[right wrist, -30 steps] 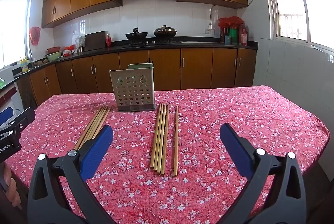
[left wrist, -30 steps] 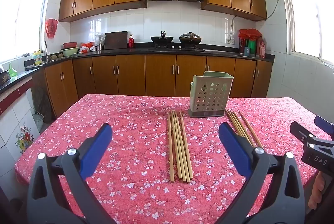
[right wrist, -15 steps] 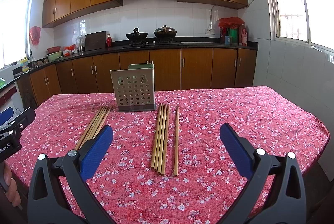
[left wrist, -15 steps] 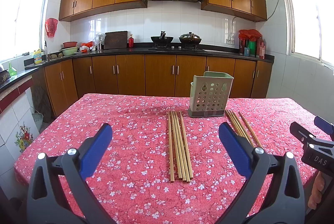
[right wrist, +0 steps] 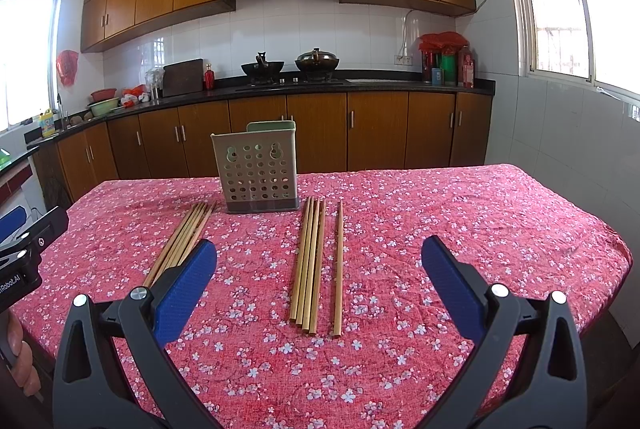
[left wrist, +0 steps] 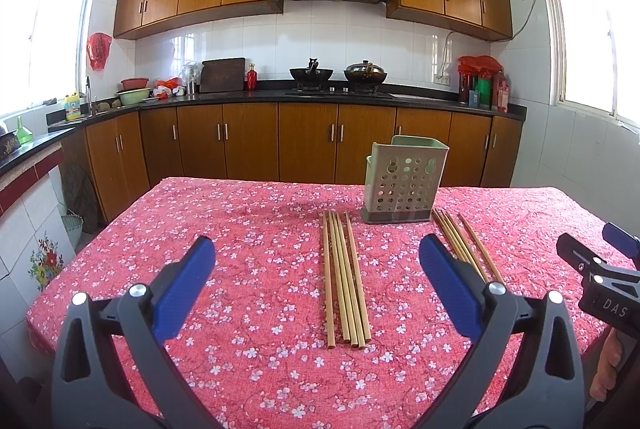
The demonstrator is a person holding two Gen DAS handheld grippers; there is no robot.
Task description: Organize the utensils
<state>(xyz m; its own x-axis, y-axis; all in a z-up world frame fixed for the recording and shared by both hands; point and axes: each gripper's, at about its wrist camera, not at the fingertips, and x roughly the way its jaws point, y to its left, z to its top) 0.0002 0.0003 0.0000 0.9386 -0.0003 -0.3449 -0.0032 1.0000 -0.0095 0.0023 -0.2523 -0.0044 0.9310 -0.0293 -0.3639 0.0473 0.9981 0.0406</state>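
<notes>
Left wrist view shows the left gripper (left wrist: 316, 261) spread wide and holding nothing, hovering above the floral tablecloth (left wrist: 248, 213). A perforated utensil holder (left wrist: 404, 185) stands upright toward the far edge. Just in front of the holder and to its left lies a tight bundle of bamboo chopsticks (left wrist: 345, 277), flat on the cloth. To the holder's right lies a second group of chopsticks (right wrist: 307, 265) with a single chopstick (right wrist: 339, 269) slightly apart beside it. The right gripper (right wrist: 318, 261) is likewise fully open and empty, above that second group. No chopstick appears to be in the holder, so the task looks barely begun: this is the approach step. Next, a gripper must descend and close across a thin stick lying flat, then tip it upright into the holder.
</notes>
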